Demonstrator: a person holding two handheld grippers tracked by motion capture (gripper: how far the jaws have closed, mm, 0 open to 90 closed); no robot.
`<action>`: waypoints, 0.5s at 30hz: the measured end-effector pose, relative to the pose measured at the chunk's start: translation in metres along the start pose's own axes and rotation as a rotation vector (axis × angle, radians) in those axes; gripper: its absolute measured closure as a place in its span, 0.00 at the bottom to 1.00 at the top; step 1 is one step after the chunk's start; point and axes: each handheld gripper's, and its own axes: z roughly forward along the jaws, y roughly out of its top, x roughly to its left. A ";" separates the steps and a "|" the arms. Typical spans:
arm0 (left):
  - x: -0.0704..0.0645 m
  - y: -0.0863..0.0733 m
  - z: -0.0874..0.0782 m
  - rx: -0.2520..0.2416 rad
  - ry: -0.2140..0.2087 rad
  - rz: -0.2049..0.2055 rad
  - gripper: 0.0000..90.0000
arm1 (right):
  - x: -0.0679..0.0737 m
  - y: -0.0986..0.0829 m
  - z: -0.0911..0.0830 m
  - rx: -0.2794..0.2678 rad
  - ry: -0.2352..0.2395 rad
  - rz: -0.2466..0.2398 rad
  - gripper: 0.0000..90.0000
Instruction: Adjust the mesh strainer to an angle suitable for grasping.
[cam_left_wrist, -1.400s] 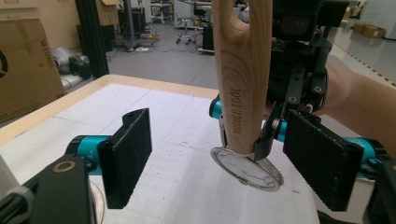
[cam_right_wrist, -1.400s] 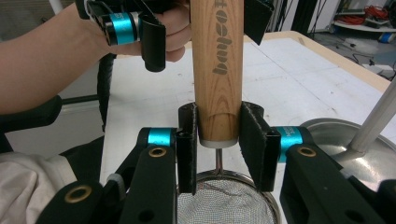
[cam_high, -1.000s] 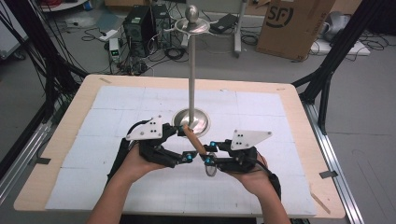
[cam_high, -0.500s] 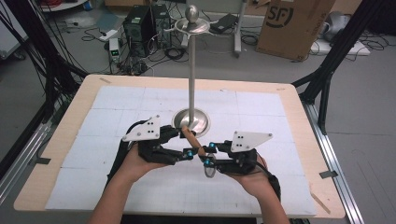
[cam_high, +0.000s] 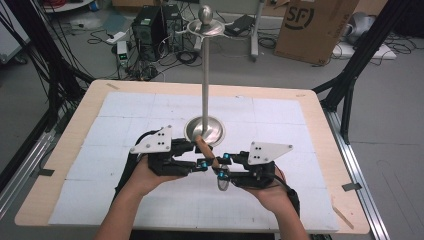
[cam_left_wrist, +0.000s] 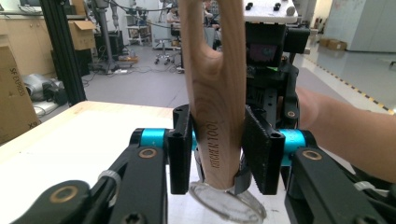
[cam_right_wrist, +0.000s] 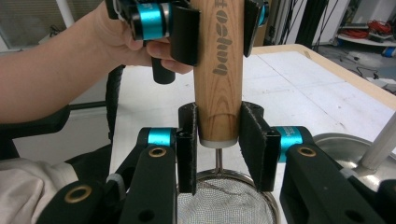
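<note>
The left gripper (cam_high: 202, 165) is closed on the wooden handle (cam_high: 206, 152) of a strainer. The handle is also clamped by the right gripper (cam_high: 221, 173), near the mesh bowl (cam_high: 222, 182), which seems to hang just above the table (cam_high: 125, 115), before the metal stand (cam_high: 205, 131).

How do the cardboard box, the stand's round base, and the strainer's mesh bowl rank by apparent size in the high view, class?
1. cardboard box, though it stands farther from the camera and is cut off by the frame
2. stand's round base
3. strainer's mesh bowl, seen partly behind the right gripper
</note>
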 end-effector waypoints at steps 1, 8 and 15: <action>0.000 0.000 0.000 -0.001 -0.001 -0.003 0.73 | 0.000 0.000 0.000 -0.002 -0.001 0.002 0.76; -0.002 0.002 0.003 0.012 0.003 0.000 0.75 | 0.000 0.000 0.005 0.005 0.012 -0.005 0.76; -0.002 0.002 0.002 0.026 0.006 -0.015 0.76 | 0.000 0.000 0.007 0.010 0.022 0.001 0.76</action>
